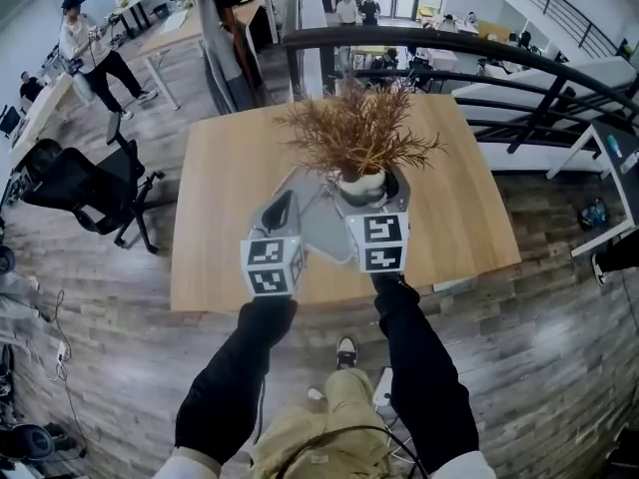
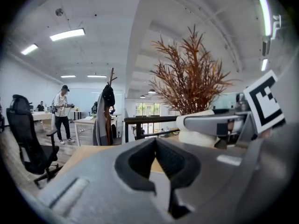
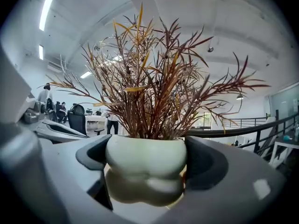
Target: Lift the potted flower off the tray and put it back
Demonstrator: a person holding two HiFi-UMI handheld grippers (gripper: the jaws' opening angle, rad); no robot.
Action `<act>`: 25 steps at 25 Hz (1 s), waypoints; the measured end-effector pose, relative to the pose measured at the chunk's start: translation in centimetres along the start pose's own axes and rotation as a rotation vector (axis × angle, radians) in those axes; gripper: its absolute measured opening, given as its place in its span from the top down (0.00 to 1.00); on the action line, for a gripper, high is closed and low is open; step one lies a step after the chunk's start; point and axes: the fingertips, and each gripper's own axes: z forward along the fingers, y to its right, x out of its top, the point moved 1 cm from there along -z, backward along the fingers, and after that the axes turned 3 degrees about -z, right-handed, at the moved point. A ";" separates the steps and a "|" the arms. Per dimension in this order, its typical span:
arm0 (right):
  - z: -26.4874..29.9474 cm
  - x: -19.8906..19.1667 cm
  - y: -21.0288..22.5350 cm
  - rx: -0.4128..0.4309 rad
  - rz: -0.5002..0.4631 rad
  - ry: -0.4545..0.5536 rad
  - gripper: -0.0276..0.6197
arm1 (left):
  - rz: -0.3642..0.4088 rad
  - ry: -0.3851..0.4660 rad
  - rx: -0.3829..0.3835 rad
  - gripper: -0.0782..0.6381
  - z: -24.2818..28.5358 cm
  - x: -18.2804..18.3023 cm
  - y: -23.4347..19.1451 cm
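The right gripper (image 3: 149,164) has its jaws spread wide and clamped on both sides of the white pot (image 3: 145,152), which holds a dry reddish-brown plant (image 3: 154,92) and sits low over the gray tray (image 1: 318,230), its reflection right beneath it. The left gripper (image 2: 156,146) has its jaws together on nothing, beside the tray on the wooden table (image 1: 220,218)

In the head view only the rim of the pot (image 1: 361,182) shows. Its lower part sits behind the marker cube (image 1: 377,241) of the right hand-held gripper (image 1: 365,196). The tray (image 1: 320,231) is a grey sliver left of that cube, its outline covered. Whether the pot's base touches the tray cannot be told. In the left gripper view, a grey jaw crosses the pot (image 2: 189,135). The people (image 1: 357,8) at the far end are too small to make out.
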 end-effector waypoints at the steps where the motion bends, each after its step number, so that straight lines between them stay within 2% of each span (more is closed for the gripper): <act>1: -0.2 1.1 0.3 -0.006 0.003 0.008 0.20 | -0.001 0.007 -0.004 0.89 0.0 1.0 0.3; 8: -2.3 7.3 1.7 -0.040 0.061 0.045 0.20 | -0.051 0.018 -0.029 0.89 -1.2 6.3 1.2; 16: -3.8 13.2 2.1 -0.057 0.031 0.091 0.20 | -0.047 0.059 -0.037 0.89 -2.2 11.8 1.2; 21: -4.4 15.4 1.7 -0.056 0.034 0.100 0.20 | -0.024 0.099 -0.044 0.89 -2.6 15.3 1.2; 25: -4.8 16.2 1.3 -0.049 0.044 0.104 0.20 | -0.018 0.103 -0.041 0.89 -3.0 16.5 1.5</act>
